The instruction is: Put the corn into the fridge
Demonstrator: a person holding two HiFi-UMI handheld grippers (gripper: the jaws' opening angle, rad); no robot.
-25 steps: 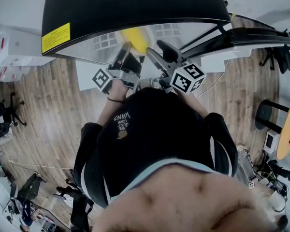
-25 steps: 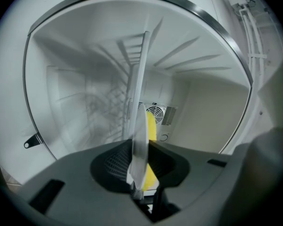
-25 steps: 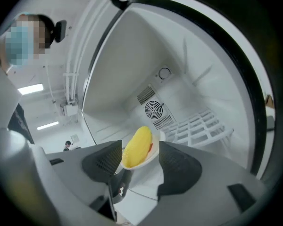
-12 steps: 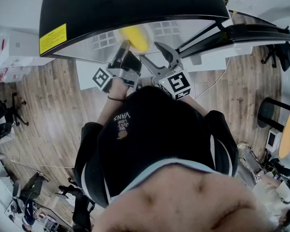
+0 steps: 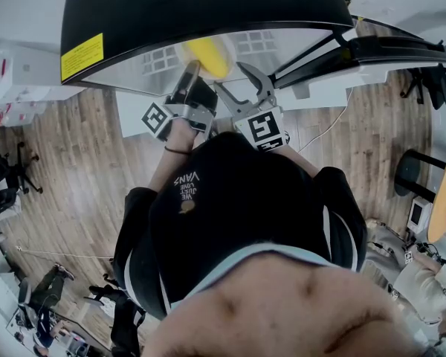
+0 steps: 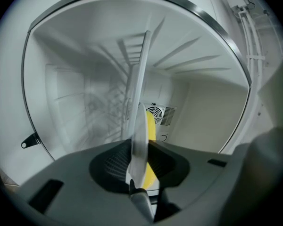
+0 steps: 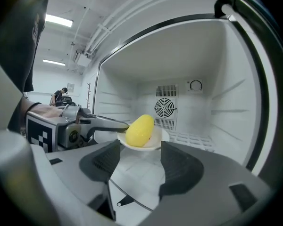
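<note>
A yellow corn cob (image 5: 207,56) lies on a small white plate (image 7: 156,141) just inside the open fridge (image 5: 208,13). My left gripper (image 5: 192,71) is shut on the plate's near rim and holds it level over the fridge shelf. In the left gripper view the plate (image 6: 137,126) stands edge-on between the jaws, with the corn (image 6: 151,131) behind it. My right gripper (image 5: 234,80) sits just right of the plate; its jaws have just been opening and stand open with nothing between them. In the right gripper view the corn (image 7: 139,130) lies ahead, beyond the gripper (image 7: 140,161).
The fridge door (image 5: 386,50) stands open to the right. A fan vent (image 7: 165,108) is on the back wall, and white shelf ribs line the side walls. A yellow label (image 5: 82,56) marks the black fridge top. Office chairs stand on the wooden floor (image 5: 74,162).
My right gripper has rolled, turning its marker cube, and shifted a little left toward the plate with its jaws wider. The left gripper, plate and corn have not moved.
</note>
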